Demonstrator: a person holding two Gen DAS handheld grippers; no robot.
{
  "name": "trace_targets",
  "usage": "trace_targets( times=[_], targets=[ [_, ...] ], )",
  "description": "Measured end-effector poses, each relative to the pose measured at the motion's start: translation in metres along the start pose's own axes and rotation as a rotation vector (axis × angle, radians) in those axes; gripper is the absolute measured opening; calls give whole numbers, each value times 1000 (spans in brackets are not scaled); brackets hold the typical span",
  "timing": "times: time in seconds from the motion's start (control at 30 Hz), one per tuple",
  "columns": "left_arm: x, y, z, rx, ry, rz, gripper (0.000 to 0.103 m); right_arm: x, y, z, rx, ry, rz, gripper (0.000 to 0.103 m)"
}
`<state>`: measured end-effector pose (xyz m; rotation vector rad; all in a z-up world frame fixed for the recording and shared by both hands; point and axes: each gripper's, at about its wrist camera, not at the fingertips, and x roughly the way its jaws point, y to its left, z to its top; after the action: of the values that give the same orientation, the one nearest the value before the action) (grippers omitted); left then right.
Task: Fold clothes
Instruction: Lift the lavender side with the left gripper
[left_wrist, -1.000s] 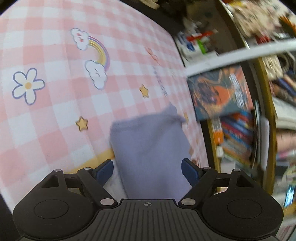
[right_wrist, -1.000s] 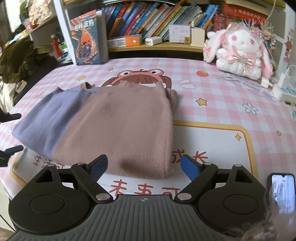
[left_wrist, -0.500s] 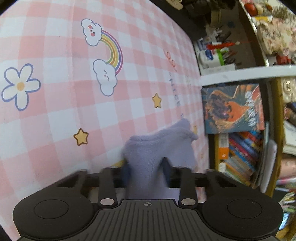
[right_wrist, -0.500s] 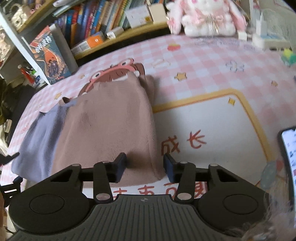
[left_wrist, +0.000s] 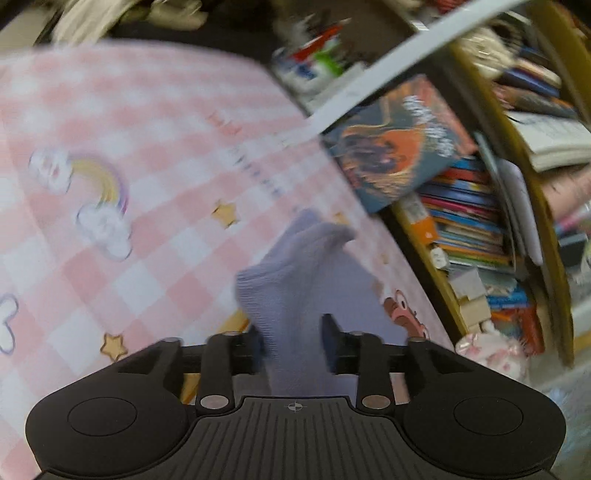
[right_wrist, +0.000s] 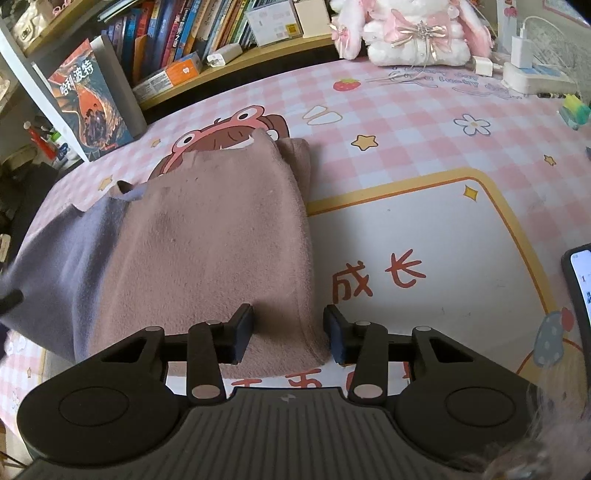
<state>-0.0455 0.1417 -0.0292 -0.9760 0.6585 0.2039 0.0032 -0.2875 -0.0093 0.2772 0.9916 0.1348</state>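
— How far along was it?
— The garment (right_wrist: 207, 258) lay partly folded on the table (right_wrist: 424, 229). The left gripper (left_wrist: 293, 341) pinched its lilac edge, jaws having eased; the right gripper (right_wrist: 290, 338) straddled the mauve corner, narrowed, grip uncertain. Another fold remained, probably.

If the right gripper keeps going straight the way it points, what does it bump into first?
Probably the brown garment: the right gripper already has its near corner between the fingers, so it would push into that cloth, then the mat beneath. Depth is hard to judge.
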Motion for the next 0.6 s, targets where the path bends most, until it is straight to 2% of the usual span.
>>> trace_targets(
  times=[0.03,0.17,0.3,0.33,0.37,0.47,0.6],
  targets=[
    [5,4,1,-18,14,2,49,0,1,0,1,-1,-3,40],
    [13,15,-1,-49,35,-15,50,1,4,-1,2,-6,-17,40],
    [19,19,3,-95,29,-42,47,1,5,-2,4,-9,-22,40],
    [20,21,3,-108,28,-44,39,1,6,-3,4,-9,-24,40],
    [21,23,4,-109,32,-30,24,1,7,-3,4,-8,-26,40],
    [23,30,7,-122,46,-25,16,1,10,-5,6,-10,-34,40],
    [18,34,14,-100,42,-37,13,2,16,-7,5,-15,-46,40]
  ],
)
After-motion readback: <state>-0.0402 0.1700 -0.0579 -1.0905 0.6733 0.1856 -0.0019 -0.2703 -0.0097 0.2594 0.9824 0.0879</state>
